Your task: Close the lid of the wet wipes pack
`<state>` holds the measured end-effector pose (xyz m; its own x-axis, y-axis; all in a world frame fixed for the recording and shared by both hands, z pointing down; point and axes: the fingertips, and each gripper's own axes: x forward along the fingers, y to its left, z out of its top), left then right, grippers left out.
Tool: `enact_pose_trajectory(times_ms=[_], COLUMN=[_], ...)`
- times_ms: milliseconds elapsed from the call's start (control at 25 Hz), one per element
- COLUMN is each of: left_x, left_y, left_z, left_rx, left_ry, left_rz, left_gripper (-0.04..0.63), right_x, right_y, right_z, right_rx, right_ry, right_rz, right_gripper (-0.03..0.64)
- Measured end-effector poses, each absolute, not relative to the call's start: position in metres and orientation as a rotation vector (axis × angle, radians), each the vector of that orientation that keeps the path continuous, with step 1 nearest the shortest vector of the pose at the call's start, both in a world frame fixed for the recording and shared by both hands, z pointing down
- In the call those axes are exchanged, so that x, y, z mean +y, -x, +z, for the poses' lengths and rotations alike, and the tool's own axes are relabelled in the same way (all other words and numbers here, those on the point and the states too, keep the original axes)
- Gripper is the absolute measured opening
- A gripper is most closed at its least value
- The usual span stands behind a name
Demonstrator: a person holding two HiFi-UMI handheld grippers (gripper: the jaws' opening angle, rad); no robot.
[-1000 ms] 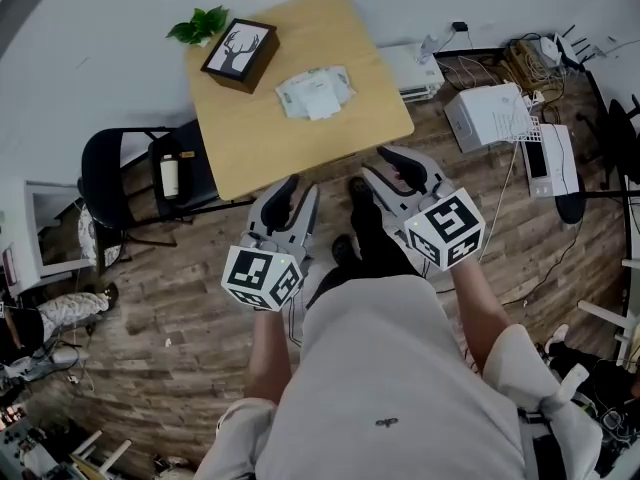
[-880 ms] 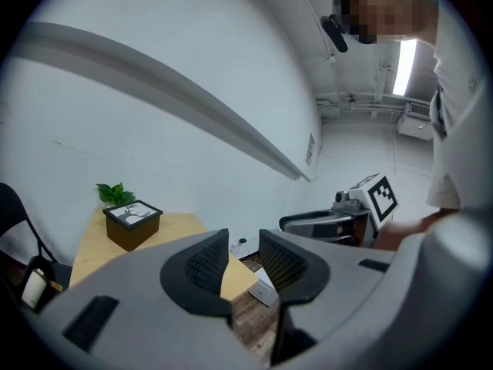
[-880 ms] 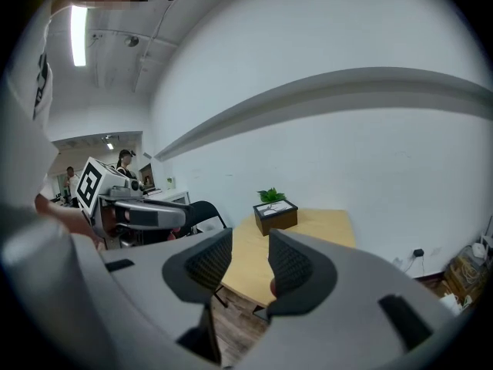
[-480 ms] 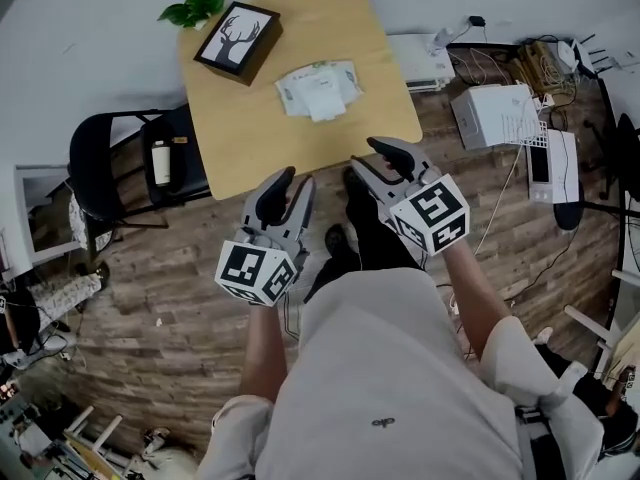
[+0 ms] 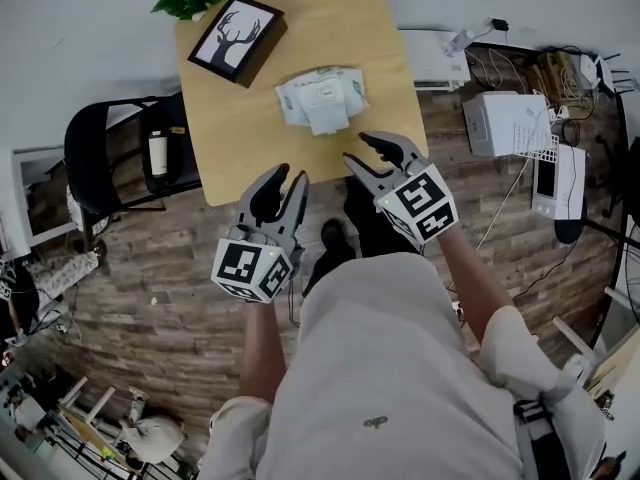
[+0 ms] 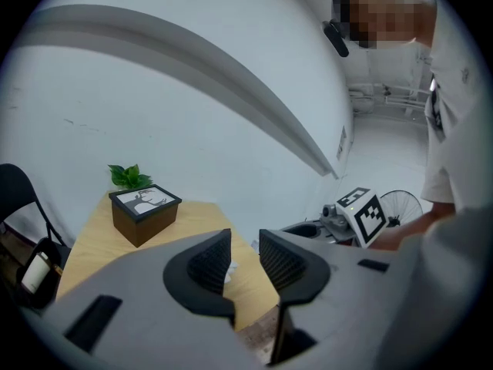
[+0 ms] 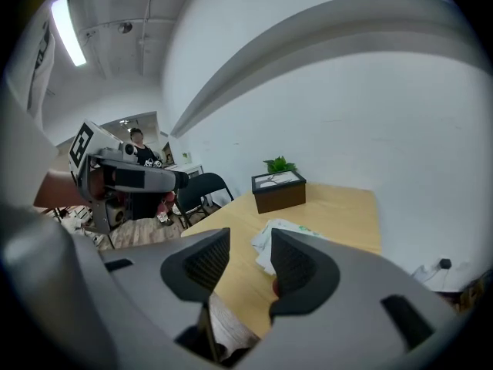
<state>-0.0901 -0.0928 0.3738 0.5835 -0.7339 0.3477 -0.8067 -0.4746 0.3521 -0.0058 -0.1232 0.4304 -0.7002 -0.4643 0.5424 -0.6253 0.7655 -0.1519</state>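
Wet wipes pack [image 5: 320, 96]: white with green print, lying flat near the middle of the wooden table [image 5: 250, 133]. Its white lid flap is open, folded out toward your side of the pack. No brand or wording on it is legible in any view.

A dark box with a deer picture on top [image 5: 238, 40] stands at the far corner, well apart from the pack.

Your left gripper [image 5: 288, 178] hangs over the table's near edge, jaws a little apart, nothing between them. Your right gripper [image 5: 368, 151] is near the pack without touching it, jaws opening and empty.
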Motion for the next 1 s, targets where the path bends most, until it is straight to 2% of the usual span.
enact_pose_trajectory(times_ms=[880, 1000], left_x=[-0.143, -0.142], left_y=[0.092, 0.096], left_z=[0.426, 0.437], left_rx=[-1.395, -1.399], left_ry=[-2.136, -2.117], left_rz=[0.281, 0.314], left_gripper=[0.104, 0.104], right_x=[-0.164, -0.165], right_y=[0.028, 0.030], right_z=[0.532, 0.544], right_rx=[-2.418, -2.381], right_ry=[-0.448, -0.436], right_rz=[0.303, 0.188], right_gripper=[0.164, 0.167])
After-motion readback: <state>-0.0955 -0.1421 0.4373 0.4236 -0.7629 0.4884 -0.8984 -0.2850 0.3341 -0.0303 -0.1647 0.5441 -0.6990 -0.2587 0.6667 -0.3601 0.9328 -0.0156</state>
